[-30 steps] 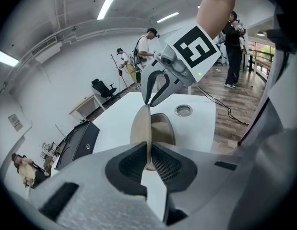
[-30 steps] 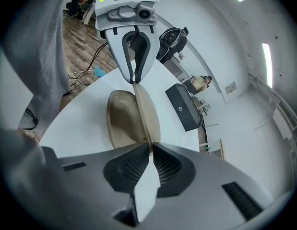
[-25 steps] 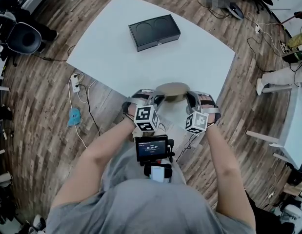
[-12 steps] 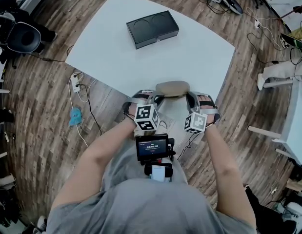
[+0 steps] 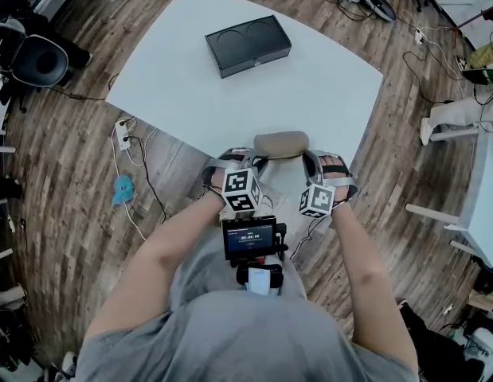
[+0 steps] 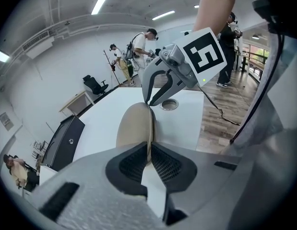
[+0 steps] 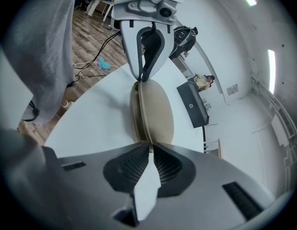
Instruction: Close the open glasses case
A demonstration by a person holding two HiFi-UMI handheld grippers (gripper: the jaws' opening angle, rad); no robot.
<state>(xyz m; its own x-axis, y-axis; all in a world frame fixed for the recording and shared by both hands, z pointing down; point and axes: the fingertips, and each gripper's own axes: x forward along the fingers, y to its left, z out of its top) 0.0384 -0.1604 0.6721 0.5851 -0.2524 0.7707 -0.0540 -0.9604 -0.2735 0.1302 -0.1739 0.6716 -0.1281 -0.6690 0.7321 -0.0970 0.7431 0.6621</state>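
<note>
A tan oval glasses case (image 5: 282, 144) sits low over the near edge of the white table (image 5: 182, 94), held at both ends. My left gripper (image 5: 256, 161) is shut on its left end and my right gripper (image 5: 309, 161) on its right end. In the left gripper view the case (image 6: 136, 128) runs away from my pinching jaws (image 6: 149, 152) to the right gripper (image 6: 150, 101) at the far end. In the right gripper view the case (image 7: 155, 114) shows a seam along its side, between my jaws (image 7: 150, 150) and the left gripper (image 7: 142, 78). The lid looks almost down.
A black box (image 5: 248, 45) lies at the table's far side. A round cable hole (image 6: 169, 104) is in the tabletop near the case. A power strip (image 5: 123, 134) and cables lie on the wooden floor at left. Several people stand in the background.
Both grippers have sunk a little toward the table with the case still pinched between them. The case's top now looks flatter and more closed.
</note>
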